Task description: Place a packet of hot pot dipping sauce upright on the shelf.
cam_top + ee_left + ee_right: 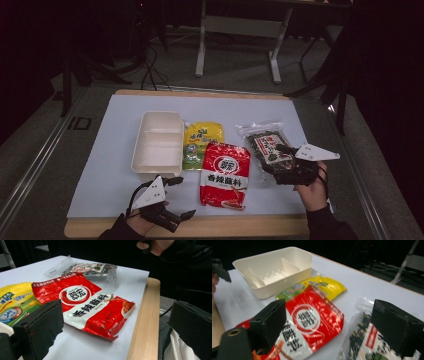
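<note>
Nothing is packed yet, I judge: my cream plastic two-compartment box (157,145) sits empty on the white-covered counter (100,150), with the red seasoning pouch (226,172), dark seaweed packet (267,147) and yellow sauce pouch (202,142) lying flat beside it. My right gripper (286,162) hovers over the seaweed packet's near end with fingers spread wide, my left gripper (172,197) waits near the counter's front edge, fingers also wide. The red pouch overlaps the yellow one, so that may hinder lifting the yellow.

Dim room, dark at the frame edges; light falls on the white table sheet (115,150) mid-frame. Glare streaks the red packet (317,317) (close jaws blur softly).
</note>
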`<state>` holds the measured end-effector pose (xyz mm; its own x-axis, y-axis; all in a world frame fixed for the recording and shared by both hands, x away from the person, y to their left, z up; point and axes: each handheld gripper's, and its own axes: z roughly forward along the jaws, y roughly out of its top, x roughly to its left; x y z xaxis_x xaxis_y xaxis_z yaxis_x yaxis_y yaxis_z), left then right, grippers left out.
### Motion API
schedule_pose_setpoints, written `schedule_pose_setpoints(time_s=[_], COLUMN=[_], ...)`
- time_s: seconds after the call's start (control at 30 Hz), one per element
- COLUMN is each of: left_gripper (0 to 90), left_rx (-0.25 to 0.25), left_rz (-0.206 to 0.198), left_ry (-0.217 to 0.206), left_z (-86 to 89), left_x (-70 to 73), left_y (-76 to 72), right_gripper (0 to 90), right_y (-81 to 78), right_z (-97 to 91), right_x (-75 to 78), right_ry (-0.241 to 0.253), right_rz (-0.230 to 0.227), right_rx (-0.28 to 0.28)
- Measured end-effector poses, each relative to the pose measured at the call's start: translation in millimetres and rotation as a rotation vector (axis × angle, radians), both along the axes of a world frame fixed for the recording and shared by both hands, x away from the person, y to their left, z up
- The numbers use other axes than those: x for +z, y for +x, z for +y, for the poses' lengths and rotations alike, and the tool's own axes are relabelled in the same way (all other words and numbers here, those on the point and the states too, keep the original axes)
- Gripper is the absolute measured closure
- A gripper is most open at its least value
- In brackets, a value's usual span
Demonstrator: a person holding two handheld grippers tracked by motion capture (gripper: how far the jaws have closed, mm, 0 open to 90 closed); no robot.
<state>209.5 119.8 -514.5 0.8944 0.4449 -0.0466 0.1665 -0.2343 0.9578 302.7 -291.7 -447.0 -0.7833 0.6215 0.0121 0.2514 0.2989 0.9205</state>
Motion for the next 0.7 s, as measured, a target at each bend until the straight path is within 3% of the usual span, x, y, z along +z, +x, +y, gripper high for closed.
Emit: schedule_pose_setpoints(time_s=[0.07, 0.33, 0.7], left_gripper=[0.8, 0.8, 0.8], left_rx=[-0.002, -0.009, -0.022], left_rz=[-0.003, 0.0, 0.003], left_ry=[0.004, 0.01, 0.023], left_z=[-0.5, -1.9, -5.1], left_x=[-0.2, -1.3, -3.7], left_y=[-0.2, 0.3, 0.5], right_gripper=[10.3, 12.1, 17.7], right_y=[7.0, 29.1, 59.6], right_z=[3.6, 18.2, 34.0], right_x=[0.1, -6.2, -23.0], right_ry=[0.021, -0.016, -0.065], right_rz=[0.001, 0.027, 0.131], right_rx=[0.009, 0.044, 0.069])
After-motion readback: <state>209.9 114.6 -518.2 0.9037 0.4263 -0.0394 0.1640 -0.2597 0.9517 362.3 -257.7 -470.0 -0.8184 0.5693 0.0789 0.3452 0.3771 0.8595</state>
